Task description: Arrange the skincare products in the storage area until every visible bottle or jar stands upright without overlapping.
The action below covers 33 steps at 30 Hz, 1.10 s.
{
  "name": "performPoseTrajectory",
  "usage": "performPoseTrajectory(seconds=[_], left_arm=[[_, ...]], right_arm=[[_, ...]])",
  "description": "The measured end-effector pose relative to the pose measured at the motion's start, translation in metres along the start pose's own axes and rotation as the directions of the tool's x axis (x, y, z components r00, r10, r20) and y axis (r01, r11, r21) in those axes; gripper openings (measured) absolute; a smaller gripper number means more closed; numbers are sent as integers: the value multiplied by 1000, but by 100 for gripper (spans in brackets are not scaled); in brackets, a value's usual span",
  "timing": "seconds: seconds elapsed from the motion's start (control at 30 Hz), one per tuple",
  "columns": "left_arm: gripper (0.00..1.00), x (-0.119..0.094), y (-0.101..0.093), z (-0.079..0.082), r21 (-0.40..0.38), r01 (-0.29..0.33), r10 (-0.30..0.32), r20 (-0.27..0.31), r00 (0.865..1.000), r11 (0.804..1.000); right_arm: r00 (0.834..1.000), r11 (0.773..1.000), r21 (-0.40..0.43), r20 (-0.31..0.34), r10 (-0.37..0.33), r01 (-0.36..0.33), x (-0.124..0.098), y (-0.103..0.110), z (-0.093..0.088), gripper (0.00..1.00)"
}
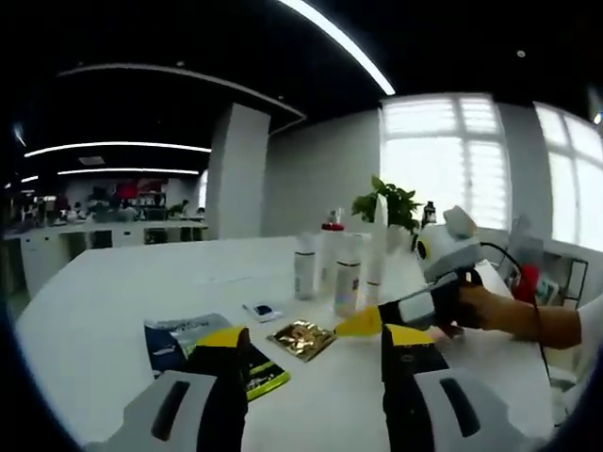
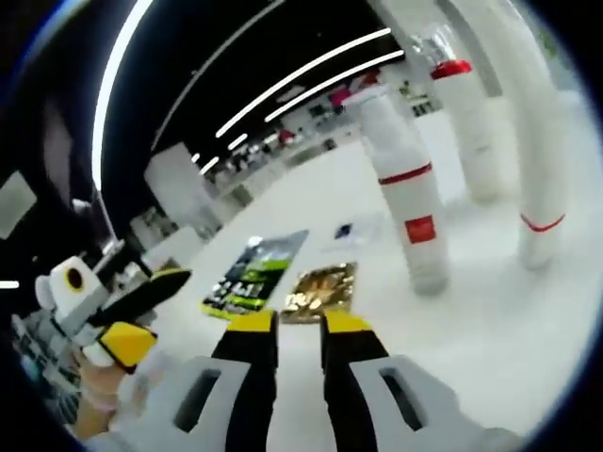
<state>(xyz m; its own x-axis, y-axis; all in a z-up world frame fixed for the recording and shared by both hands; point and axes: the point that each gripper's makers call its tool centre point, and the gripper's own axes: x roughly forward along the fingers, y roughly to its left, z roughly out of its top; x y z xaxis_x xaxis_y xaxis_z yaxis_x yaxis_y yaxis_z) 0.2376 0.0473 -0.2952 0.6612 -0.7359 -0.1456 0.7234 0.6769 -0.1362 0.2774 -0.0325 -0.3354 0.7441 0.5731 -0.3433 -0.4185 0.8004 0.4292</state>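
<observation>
Several white skincare bottles stand upright together on the white table (image 1: 113, 301): a plain bottle (image 1: 304, 265), a red-banded bottle (image 1: 347, 276) (image 2: 411, 188), a red-capped bottle (image 1: 332, 243) (image 2: 468, 122) and a tall slim tube (image 1: 378, 240) (image 2: 529, 141). A gold sachet (image 1: 301, 339) (image 2: 320, 286) lies flat in front of them. My left gripper (image 1: 317, 337) is open wide, low over the table short of the sachet; it also enters the right gripper view (image 2: 127, 315). My right gripper (image 2: 300, 323) hovers just before the sachet with a narrow gap between its jaws and nothing in it; a hand holds it (image 1: 415, 306).
A dark green and blue packet (image 1: 203, 353) (image 2: 252, 266) lies flat left of the sachet. A small dark-faced card (image 1: 262, 310) (image 2: 344, 230) lies nearer the bottles. A potted plant (image 1: 386, 202) stands behind them. Desks and shelves line the far room.
</observation>
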Motion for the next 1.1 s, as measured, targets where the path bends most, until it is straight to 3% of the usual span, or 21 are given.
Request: performPoseTrajectory(seconds=[0.23, 0.4, 0.63, 1.1], left_arm=[[57, 0, 5, -2, -13, -18, 18, -5, 1000, 1000], [56, 1, 7, -4, -10, -30, 29, -14, 999, 1000], [56, 2, 7, -5, -11, -29, 28, -17, 999, 1000], [56, 1, 9, -3, -15, -32, 32, -10, 999, 999]], right_arm=[[999, 997, -75, 29, -15, 17, -6, 1, 1, 12], [999, 997, -61, 13, -49, 50, -4, -6, -5, 0], [990, 989, -45, 12, -137, 138, 0, -30, -8, 0], [975, 971, -103, 78, -209, 217, -1, -44, 3, 0]])
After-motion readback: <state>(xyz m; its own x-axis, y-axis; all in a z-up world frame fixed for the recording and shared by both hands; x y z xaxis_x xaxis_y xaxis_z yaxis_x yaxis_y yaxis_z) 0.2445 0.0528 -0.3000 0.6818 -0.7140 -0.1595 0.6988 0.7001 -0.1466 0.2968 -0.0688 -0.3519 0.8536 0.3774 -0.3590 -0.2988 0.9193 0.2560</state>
